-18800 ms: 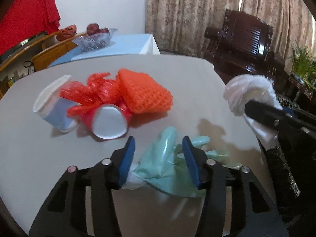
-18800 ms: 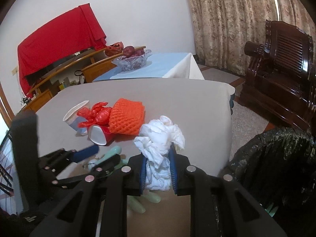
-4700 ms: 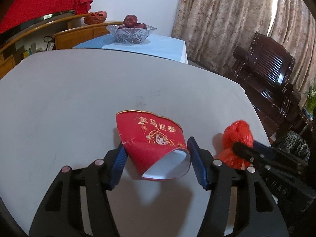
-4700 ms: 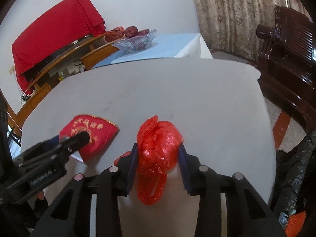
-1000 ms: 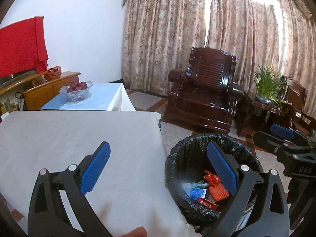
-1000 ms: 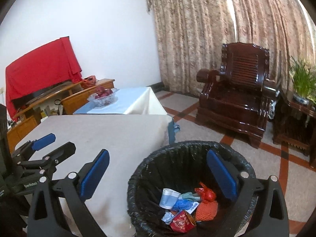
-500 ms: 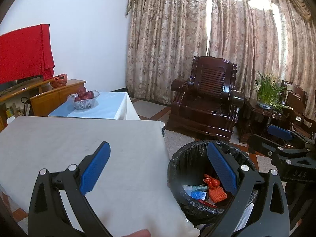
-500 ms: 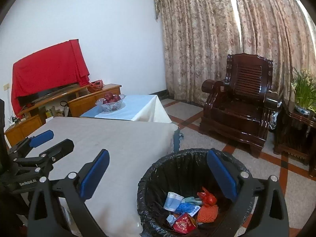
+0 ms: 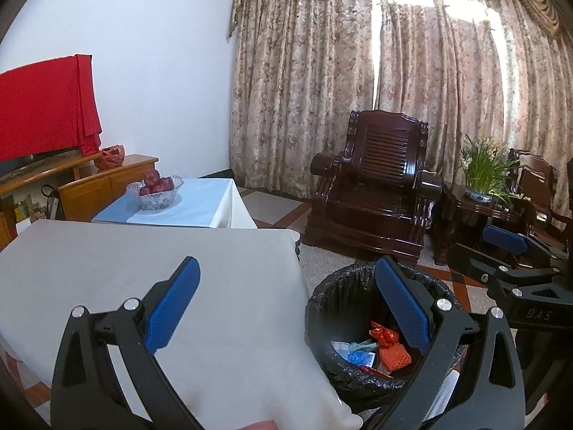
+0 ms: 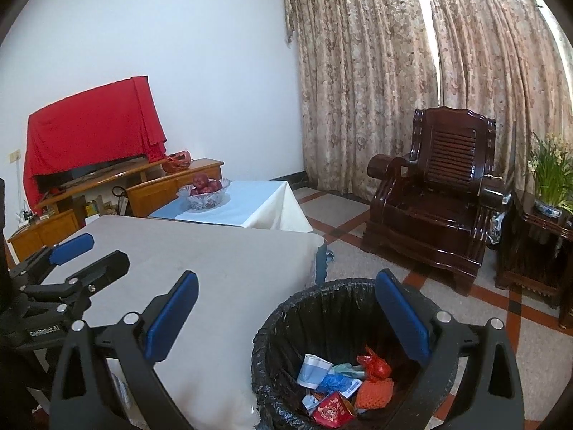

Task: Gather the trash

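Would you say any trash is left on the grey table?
No, the grey table is bare; the trash lies in the black bin.

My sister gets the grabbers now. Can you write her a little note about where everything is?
Left gripper: open, holding nothing, above the table edge.
Right gripper: open, holding nothing, over the trash bin.
In the bin: red paper cup, blue-and-white cup, orange foam net, red plastic bag, more scraps.
The grey table shows no trash, so collecting looks done. Only check the hidden near edge.
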A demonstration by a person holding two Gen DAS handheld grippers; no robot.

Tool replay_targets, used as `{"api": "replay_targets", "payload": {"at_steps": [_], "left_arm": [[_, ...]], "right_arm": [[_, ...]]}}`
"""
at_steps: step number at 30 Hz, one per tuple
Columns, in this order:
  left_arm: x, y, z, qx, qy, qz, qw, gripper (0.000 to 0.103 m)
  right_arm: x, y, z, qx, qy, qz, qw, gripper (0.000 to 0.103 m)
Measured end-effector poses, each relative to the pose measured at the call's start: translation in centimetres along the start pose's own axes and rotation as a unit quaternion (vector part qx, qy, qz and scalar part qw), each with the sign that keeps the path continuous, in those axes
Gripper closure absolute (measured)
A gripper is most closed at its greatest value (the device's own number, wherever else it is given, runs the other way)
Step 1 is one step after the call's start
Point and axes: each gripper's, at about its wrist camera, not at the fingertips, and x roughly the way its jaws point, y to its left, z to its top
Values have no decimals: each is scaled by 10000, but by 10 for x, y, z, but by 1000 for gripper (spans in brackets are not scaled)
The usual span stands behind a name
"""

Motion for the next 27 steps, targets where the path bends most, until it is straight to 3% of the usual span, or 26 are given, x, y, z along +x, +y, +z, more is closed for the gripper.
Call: {"api": "replay_targets", "payload": {"at_steps": [27], "left_arm": [[-2, 4, 2, 12, -28, 14, 10000, 7]], "right_arm": [[-1, 5, 0, -44, -1, 30, 10000, 6]]}}
